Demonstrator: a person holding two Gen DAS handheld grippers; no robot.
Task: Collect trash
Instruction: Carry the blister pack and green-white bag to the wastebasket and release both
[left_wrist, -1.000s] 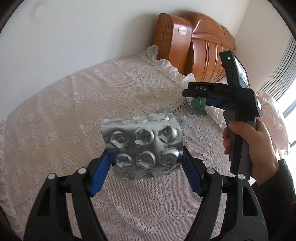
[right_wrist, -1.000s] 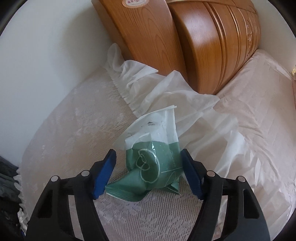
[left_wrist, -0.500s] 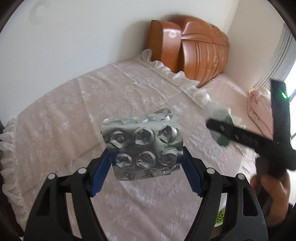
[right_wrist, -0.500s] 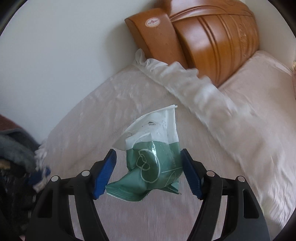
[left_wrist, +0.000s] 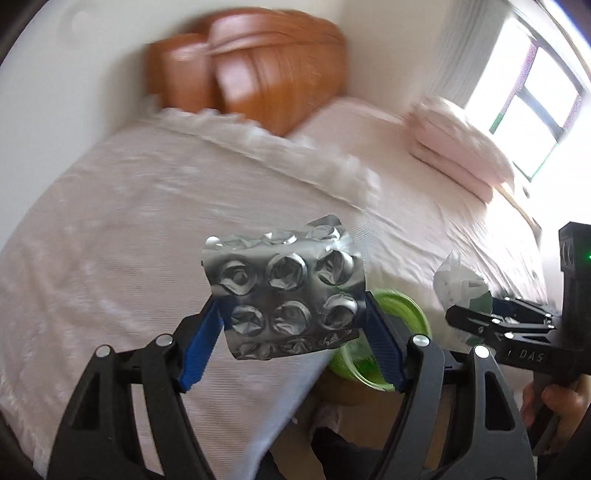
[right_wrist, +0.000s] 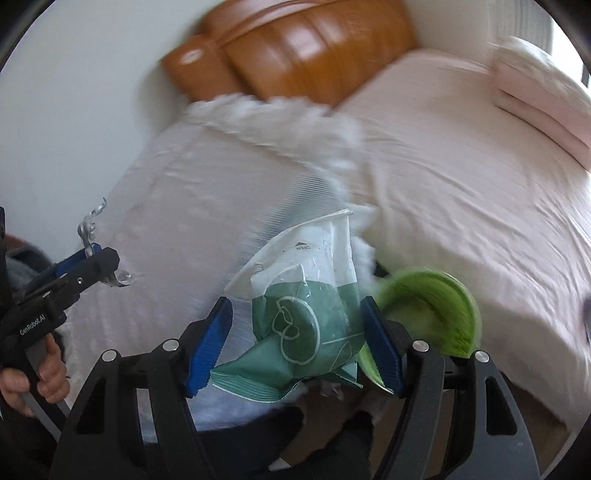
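My left gripper (left_wrist: 291, 325) is shut on a crumpled silver blister pack (left_wrist: 284, 288) and holds it in the air above the bed's near edge. My right gripper (right_wrist: 295, 339) is shut on a green and white plastic wrapper (right_wrist: 306, 310), also held in the air. A green bin (left_wrist: 399, 321) stands on the floor beside the bed, just behind and right of both grippers; it also shows in the right wrist view (right_wrist: 432, 310). Each gripper shows in the other's view: the right one (left_wrist: 491, 317) at the far right, the left one (right_wrist: 85, 273) at the far left.
A bed with a white lace cover (left_wrist: 147, 229) and a pink sheet (right_wrist: 461, 177) fills the background. A wooden headboard (left_wrist: 258, 81) stands at the wall. Pink pillows (left_wrist: 458, 155) lie near the window (left_wrist: 532, 103). Dark cloth (right_wrist: 314, 435) and floor lie below the grippers.
Both grippers have pulled back from the bed and swung right with their trash still held. The green bin has come into view. The scene is motion-blurred.
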